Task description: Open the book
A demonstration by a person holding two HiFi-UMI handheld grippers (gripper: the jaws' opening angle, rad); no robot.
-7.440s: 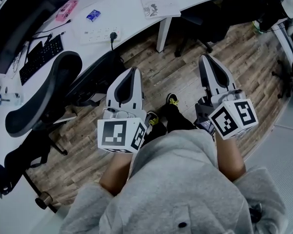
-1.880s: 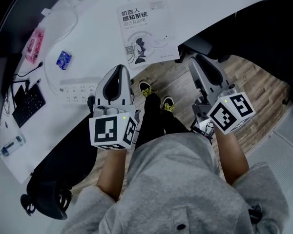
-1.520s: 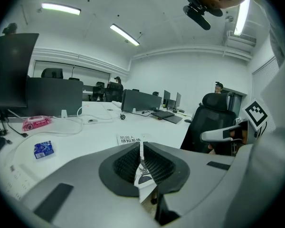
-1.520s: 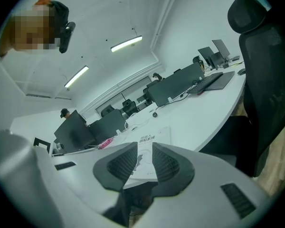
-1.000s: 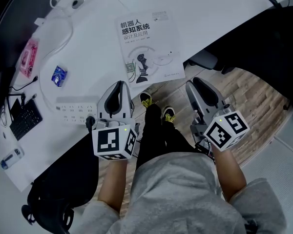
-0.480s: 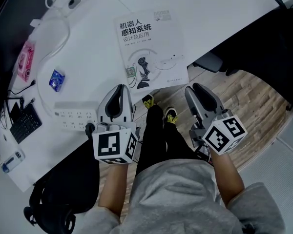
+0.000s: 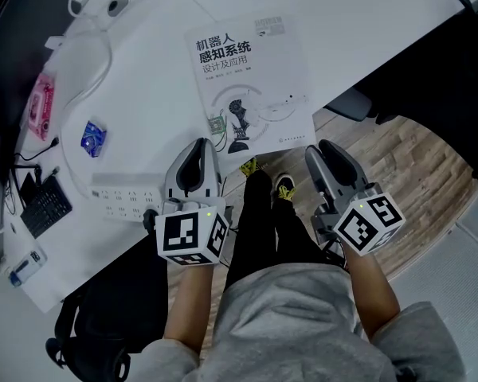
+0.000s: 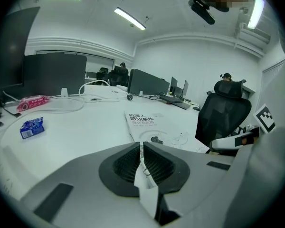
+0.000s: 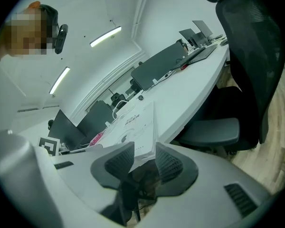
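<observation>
At near edge of white desk, closed white paperback book with black title lies flat just beyond left gripper, jaws together, empty, and right gripper, jaws opening, nothing between; risk: biting whole book, not cover, dragging it off.

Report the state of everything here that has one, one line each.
book, closed, lying flat with its front cover up at the near edge of the desk
left claw, jaws together, nothing between them
right claw, jaws apart and opening, gripping nothing, aimed at the book's corner
monitor, screen dark
</observation>
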